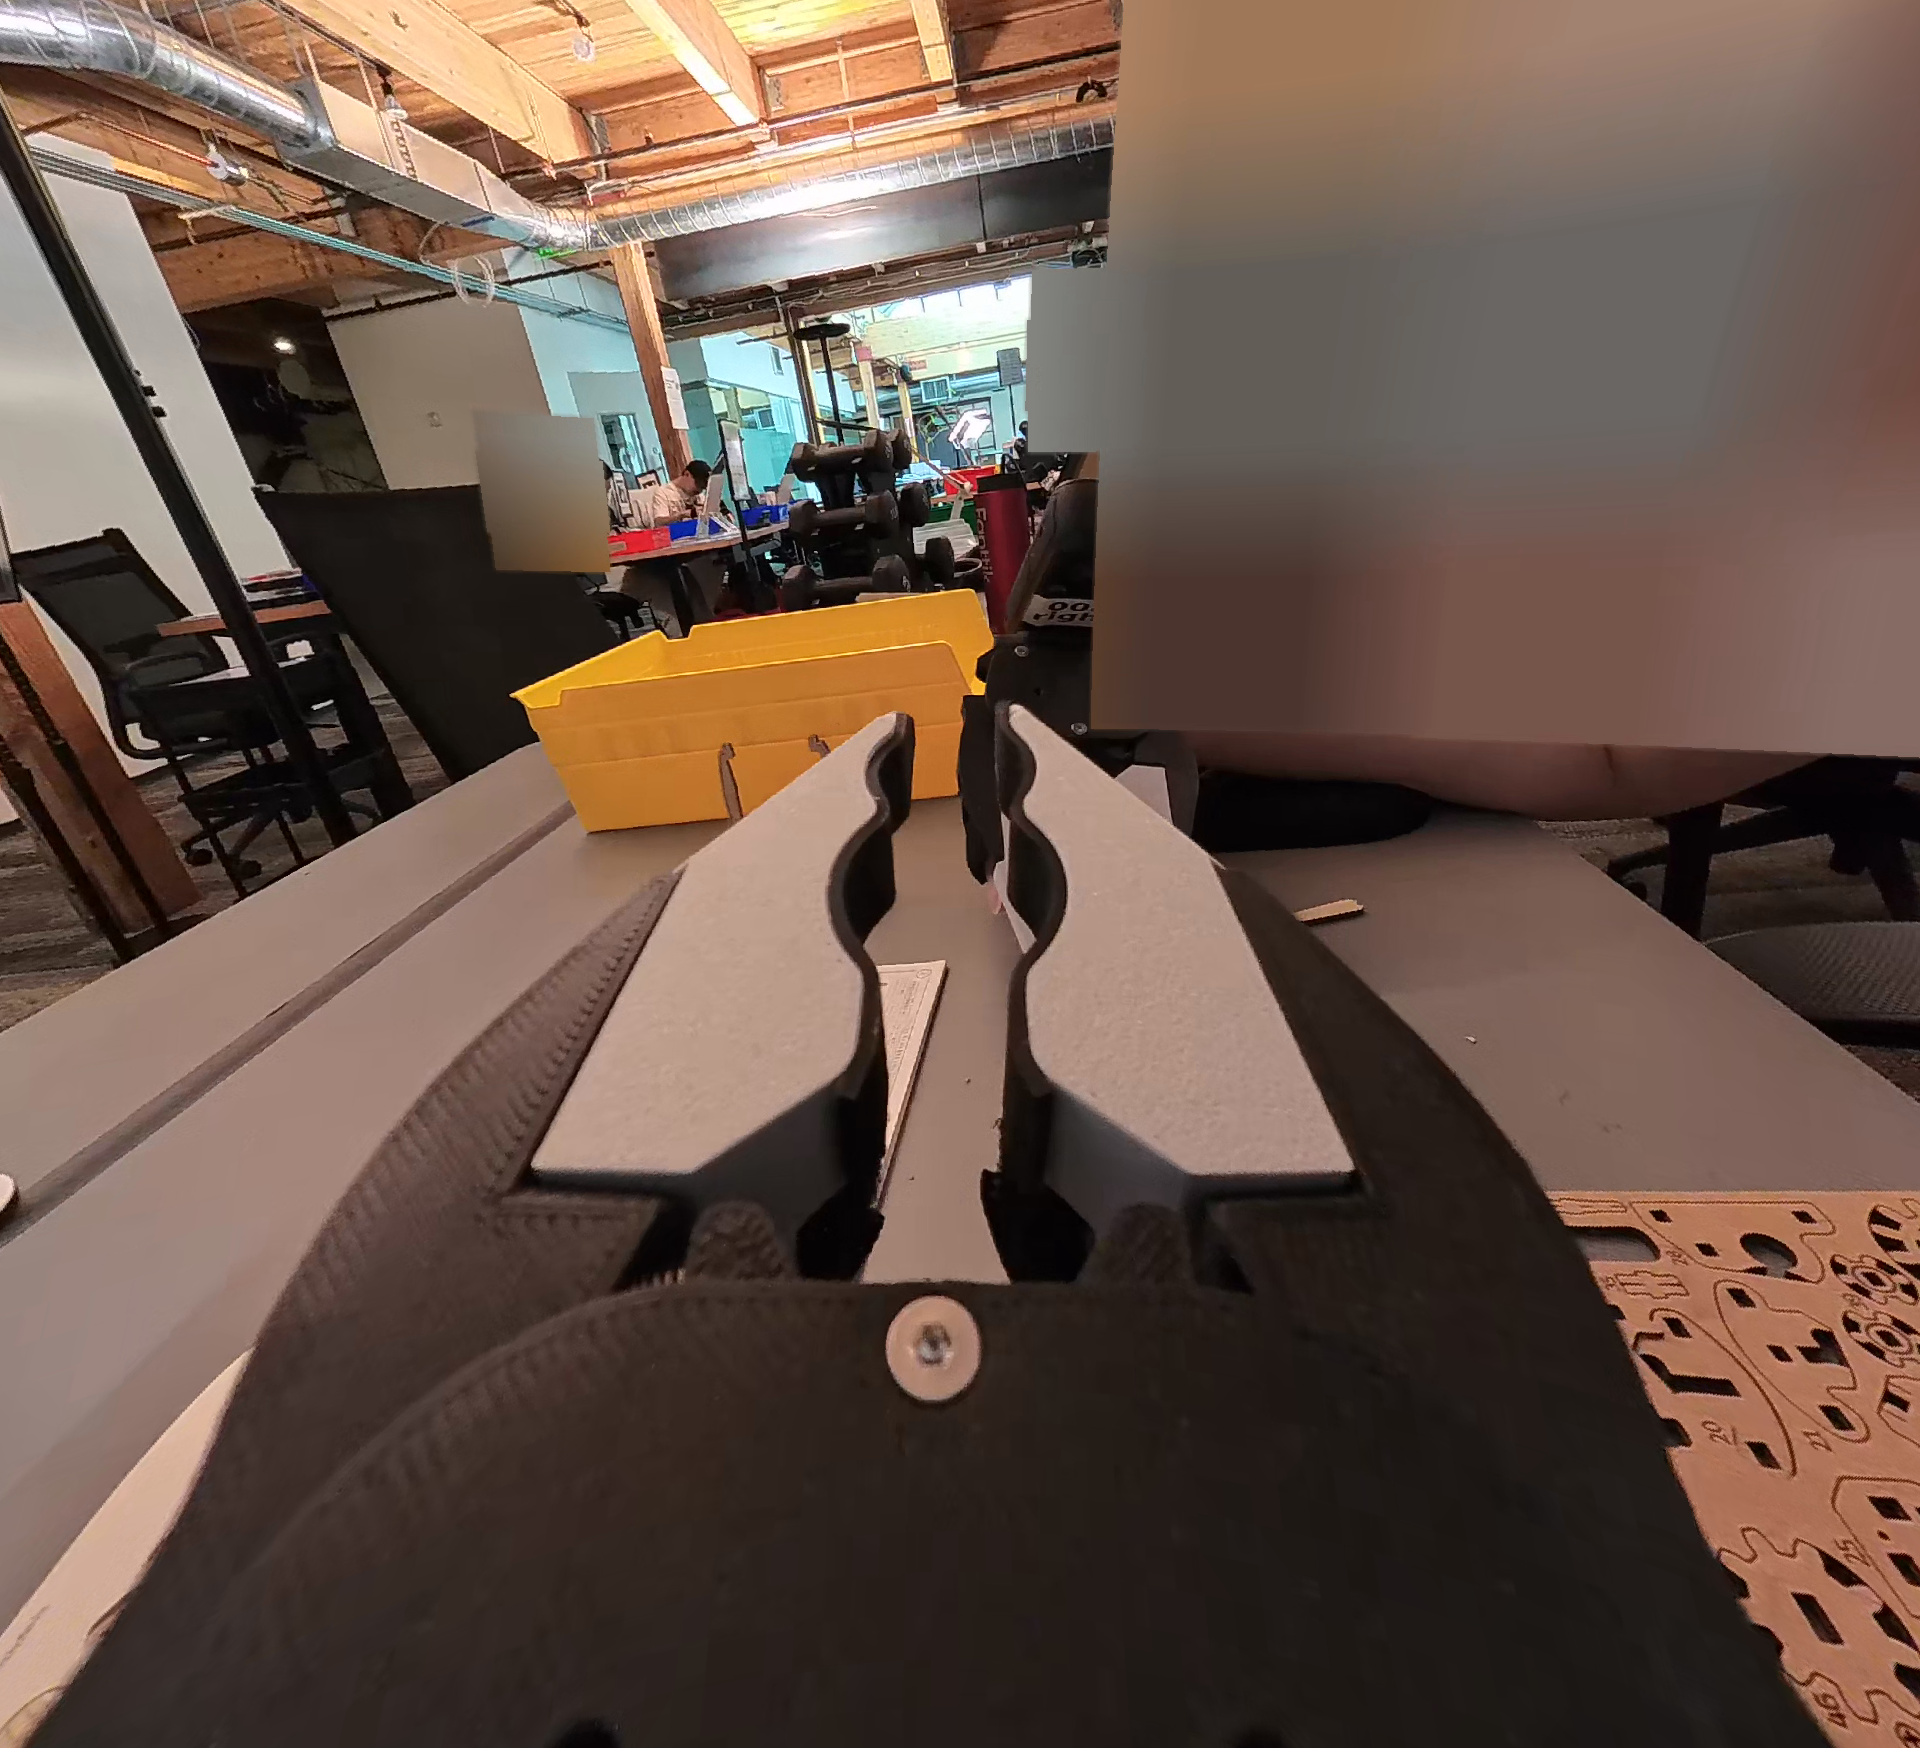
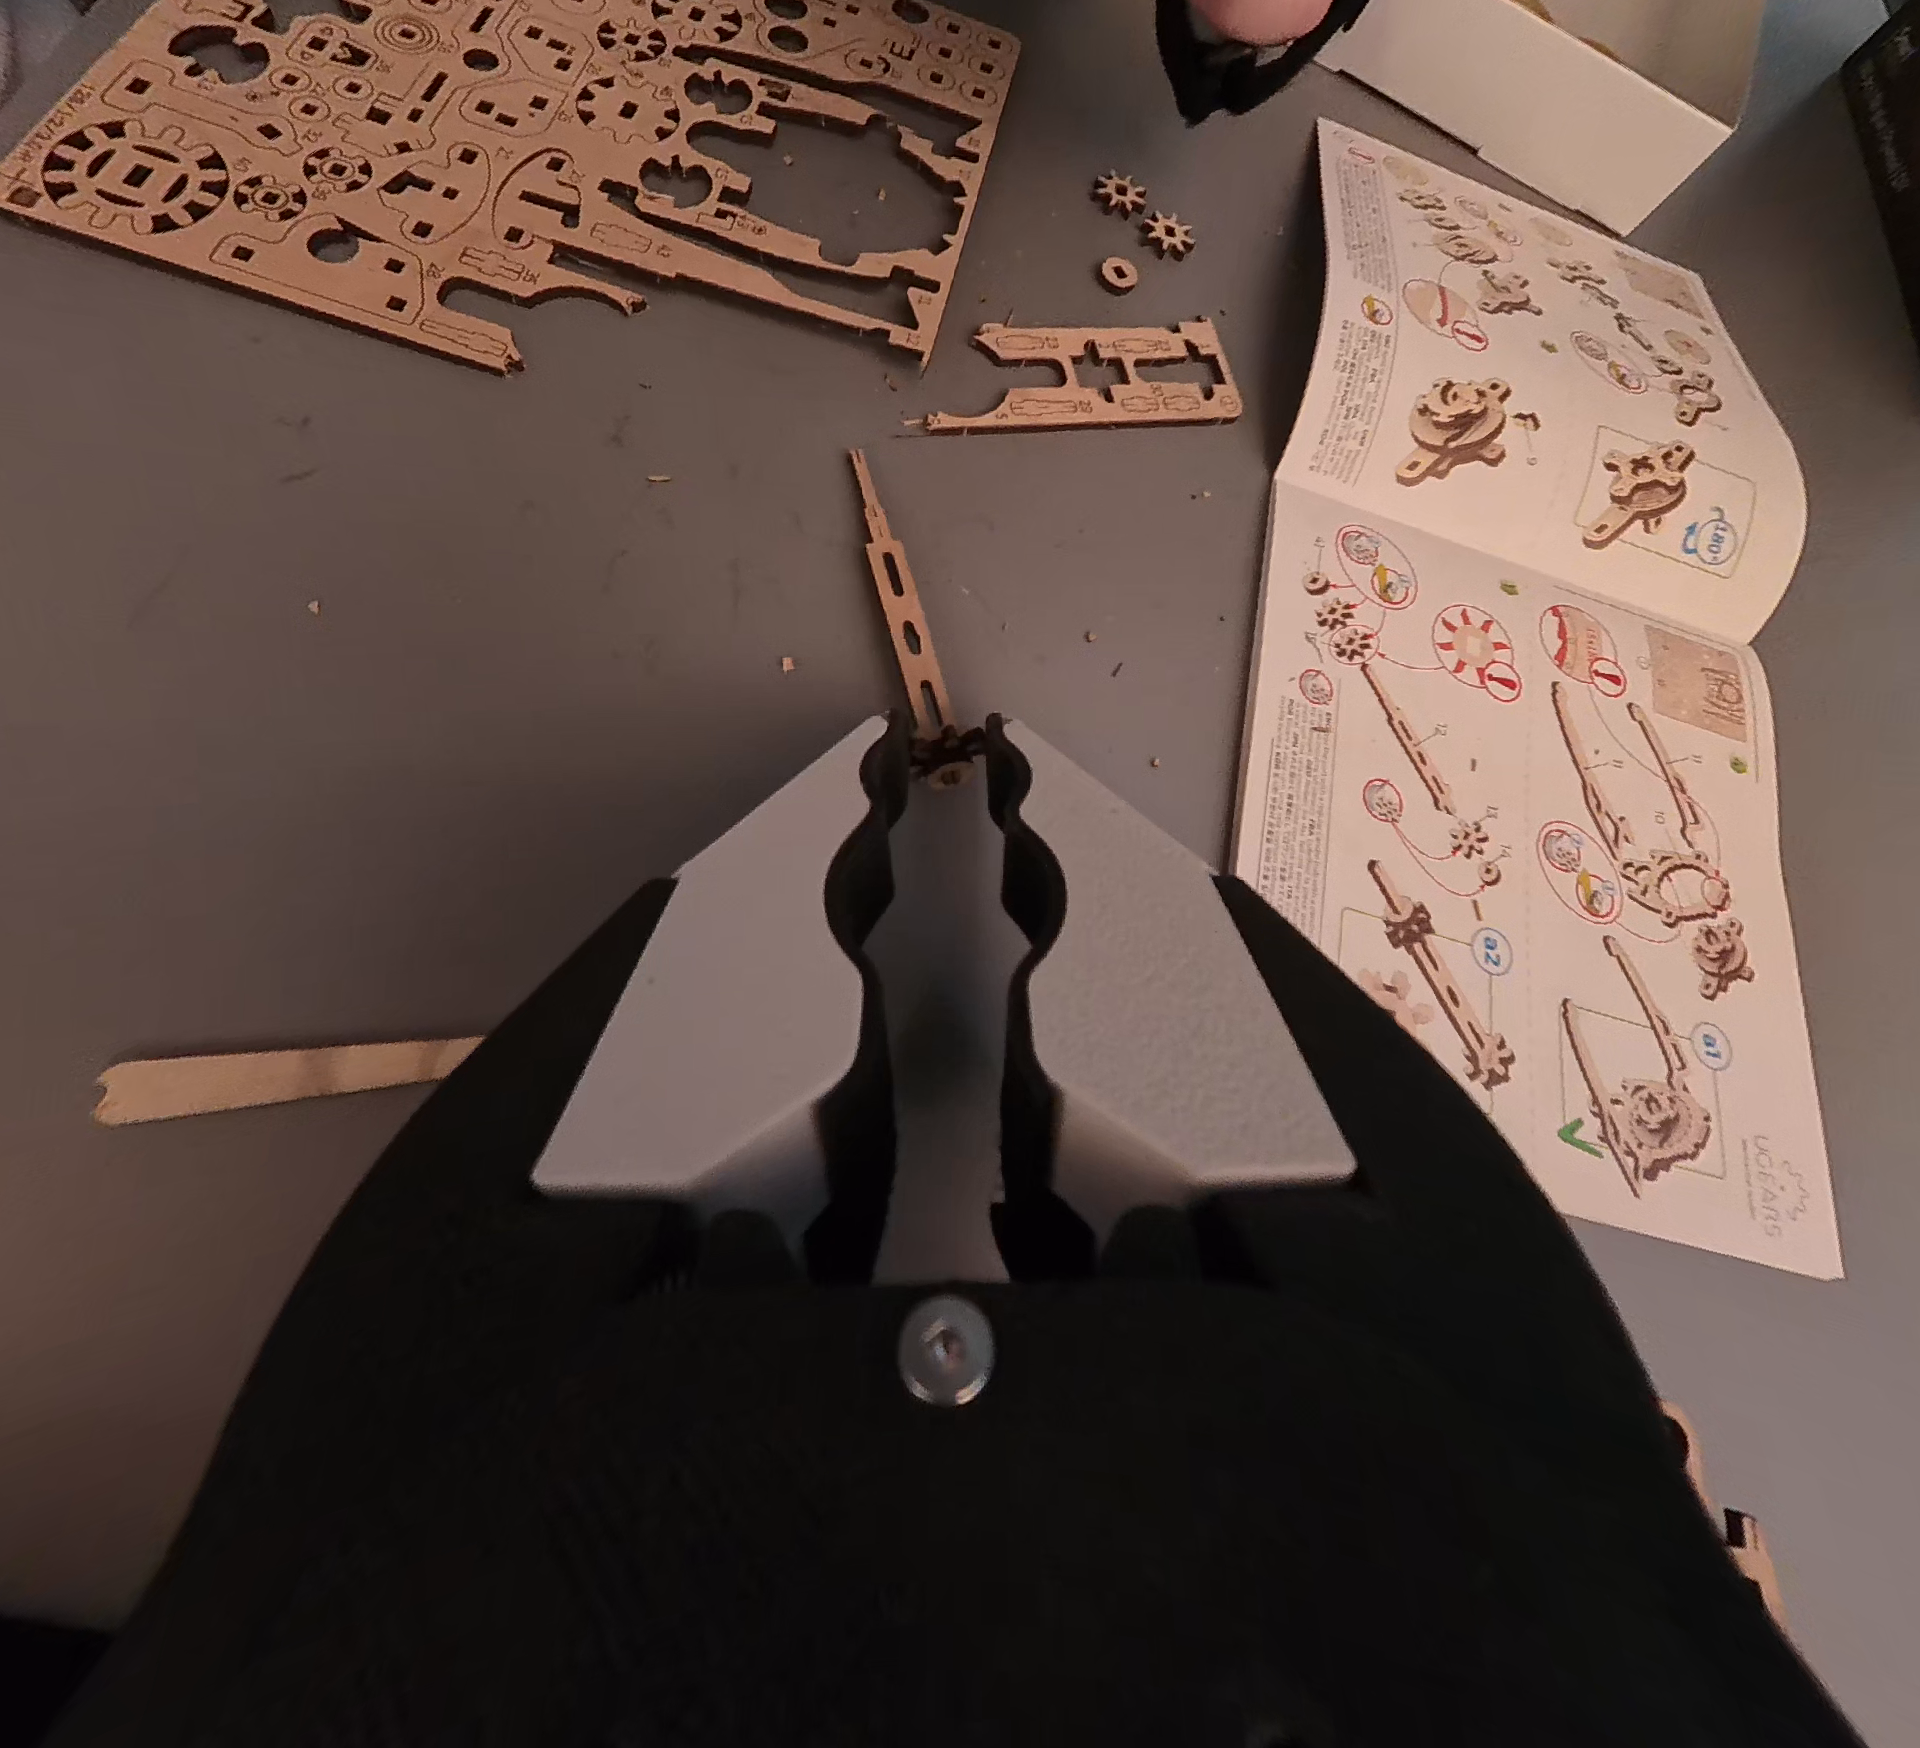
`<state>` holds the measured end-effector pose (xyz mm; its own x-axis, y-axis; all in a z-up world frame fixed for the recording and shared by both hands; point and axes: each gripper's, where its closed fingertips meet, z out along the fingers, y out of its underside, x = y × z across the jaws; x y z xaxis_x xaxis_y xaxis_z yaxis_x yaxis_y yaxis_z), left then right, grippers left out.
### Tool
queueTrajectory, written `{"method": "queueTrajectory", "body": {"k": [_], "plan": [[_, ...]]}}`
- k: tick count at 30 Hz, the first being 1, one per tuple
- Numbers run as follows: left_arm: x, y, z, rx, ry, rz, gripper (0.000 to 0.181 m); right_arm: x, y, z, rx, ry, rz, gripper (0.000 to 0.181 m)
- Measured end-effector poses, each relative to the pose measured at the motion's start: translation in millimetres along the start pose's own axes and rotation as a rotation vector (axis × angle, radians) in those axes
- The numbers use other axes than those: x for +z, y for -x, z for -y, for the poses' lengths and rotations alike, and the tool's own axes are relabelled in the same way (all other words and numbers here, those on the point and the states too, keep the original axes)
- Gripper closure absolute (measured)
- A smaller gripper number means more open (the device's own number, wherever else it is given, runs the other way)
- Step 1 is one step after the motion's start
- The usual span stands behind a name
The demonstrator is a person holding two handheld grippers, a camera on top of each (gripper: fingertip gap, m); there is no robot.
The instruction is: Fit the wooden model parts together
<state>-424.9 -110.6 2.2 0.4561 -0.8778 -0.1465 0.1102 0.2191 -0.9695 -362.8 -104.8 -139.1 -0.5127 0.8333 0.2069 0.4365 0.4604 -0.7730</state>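
**Two matching black-and-grey grippers**

The left gripper [image 1: 948, 742] has a black body with a fine ribbed, layered texture and a rounded hump at the rear. One silver screw [image 1: 933, 1352] sits in the middle of that hump. Its two fingers [image 1: 748, 950] are wedge-shaped, pale grey and grainy on top, with black wavy inner pads. The right gripper [image 2: 940, 748] has the same build: black ribbed body, central silver screw [image 2: 945, 1352], pale grey fingers [image 2: 1153, 992] lined with scalloped black pads.
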Motion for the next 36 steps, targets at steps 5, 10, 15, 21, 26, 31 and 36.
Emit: {"method": "queueTrajectory", "body": {"k": [5, 10, 15, 21, 26, 31, 36], "plan": [[2, -2, 2, -0.002, -0.009, 0.002, 0.169, 0, 0, 0, -0.011, 0.002, -0.007, 0.169], [3, -4, 3, -0.008, -0.009, -0.003, 0.169, 2, -4, -3, -0.027, 0.032, -0.038, 0.167], [3, -1, 3, -0.018, -0.004, 0.004, 0.169, -4, -6, 9, 0.017, -0.029, -0.036, 0.154], [-2, 43, -41, -0.007, 0.245, 0.196, 0.170, -17, -41, 22, 0.219, -0.118, -0.181, 0.125], [-10, 55, -92, 0.261, 0.600, 0.262, 0.166, -9, -64, 18, 0.351, -0.098, -0.286, 0.089], [-8, 44, -119, 0.250, 0.737, 0.203, 0.165, 7, -79, 24, 0.330, -0.113, -0.333, 0.079], [-13, 36, -140, 0.134, 0.838, 0.138, 0.163, 20, -85, 16, 0.438, -0.086, -0.278, 0.078]]}}
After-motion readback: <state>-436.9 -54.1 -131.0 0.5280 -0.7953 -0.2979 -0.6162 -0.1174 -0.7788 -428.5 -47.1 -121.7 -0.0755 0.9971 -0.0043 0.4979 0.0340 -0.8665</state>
